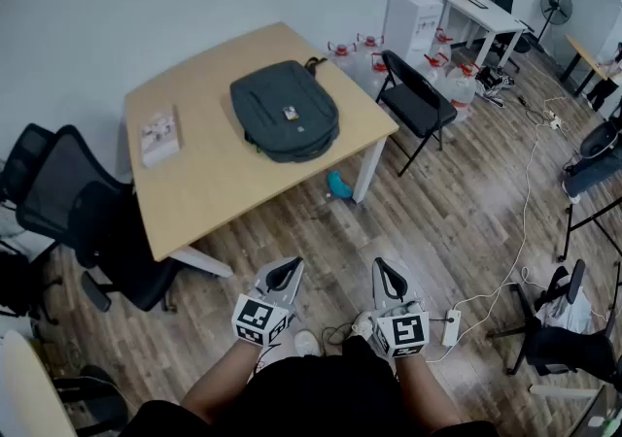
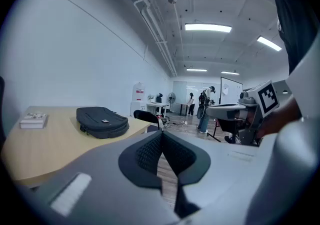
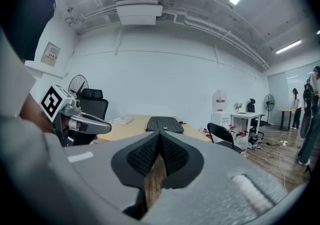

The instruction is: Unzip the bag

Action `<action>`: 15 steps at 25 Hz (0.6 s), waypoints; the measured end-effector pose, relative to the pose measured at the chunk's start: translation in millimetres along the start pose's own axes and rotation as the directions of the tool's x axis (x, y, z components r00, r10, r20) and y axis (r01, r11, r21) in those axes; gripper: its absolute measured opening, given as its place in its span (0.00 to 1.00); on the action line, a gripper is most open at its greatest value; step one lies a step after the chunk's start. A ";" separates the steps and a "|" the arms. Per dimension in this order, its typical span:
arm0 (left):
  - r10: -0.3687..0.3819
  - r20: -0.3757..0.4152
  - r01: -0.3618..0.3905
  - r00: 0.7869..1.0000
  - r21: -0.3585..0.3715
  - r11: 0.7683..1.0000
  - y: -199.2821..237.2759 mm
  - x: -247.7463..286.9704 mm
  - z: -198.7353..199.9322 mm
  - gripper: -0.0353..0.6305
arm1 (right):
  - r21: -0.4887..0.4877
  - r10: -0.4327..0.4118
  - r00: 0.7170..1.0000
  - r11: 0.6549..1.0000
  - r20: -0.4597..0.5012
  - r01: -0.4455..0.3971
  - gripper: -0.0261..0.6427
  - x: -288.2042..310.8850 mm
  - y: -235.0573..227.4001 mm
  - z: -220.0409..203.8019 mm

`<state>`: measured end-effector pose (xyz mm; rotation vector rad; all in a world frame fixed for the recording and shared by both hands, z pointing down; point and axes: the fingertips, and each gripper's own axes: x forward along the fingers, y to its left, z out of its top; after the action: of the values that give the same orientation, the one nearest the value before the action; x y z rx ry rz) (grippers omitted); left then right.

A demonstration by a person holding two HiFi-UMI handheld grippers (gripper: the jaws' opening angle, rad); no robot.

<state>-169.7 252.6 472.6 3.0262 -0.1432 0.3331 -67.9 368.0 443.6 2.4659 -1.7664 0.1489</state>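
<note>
A dark grey backpack (image 1: 285, 111) lies flat on a light wooden table (image 1: 209, 183), zipped as far as I can see. It shows far off in the left gripper view (image 2: 101, 122) and in the right gripper view (image 3: 164, 125). My left gripper (image 1: 284, 273) and right gripper (image 1: 391, 276) are held low near my body, over the wood floor, well short of the table. Both are shut with nothing between the jaws; the left gripper's tips (image 2: 161, 134) and the right gripper's tips (image 3: 160, 134) meet.
A white box (image 1: 159, 137) lies at the table's left end. Black office chairs (image 1: 83, 212) stand left of the table and a black folding chair (image 1: 416, 100) to its right. Water jugs (image 1: 355, 54), a dispenser (image 1: 413, 3), cables (image 1: 520, 231) and a white desk (image 1: 483, 19) fill the back right.
</note>
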 end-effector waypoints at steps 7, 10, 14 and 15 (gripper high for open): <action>-0.003 0.012 0.003 1.000 0.006 1.000 4.7 -6.4 4.3 0.08 | -0.012 -0.001 1.000 1.000 0.013 0.001 0.04 3.8 4.2 6.4; -0.010 0.017 0.010 1.000 0.006 1.000 7.4 -10.5 4.8 0.08 | -0.031 -0.030 0.999 0.999 0.015 0.030 0.04 1.7 4.8 9.3; -0.011 0.012 0.011 1.000 0.011 1.000 14.9 -10.6 2.9 0.08 | 0.001 -0.060 0.997 0.998 0.051 0.060 0.04 1.3 -2.3 14.1; -0.008 0.008 0.008 1.000 0.010 1.000 16.7 -9.0 1.1 0.08 | 0.012 -0.058 0.997 0.998 0.055 0.057 0.04 2.9 -3.9 13.2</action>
<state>-179.9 236.7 470.9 3.0377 -0.1307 0.3227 -63.1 364.6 430.8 2.5488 -1.7168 0.0861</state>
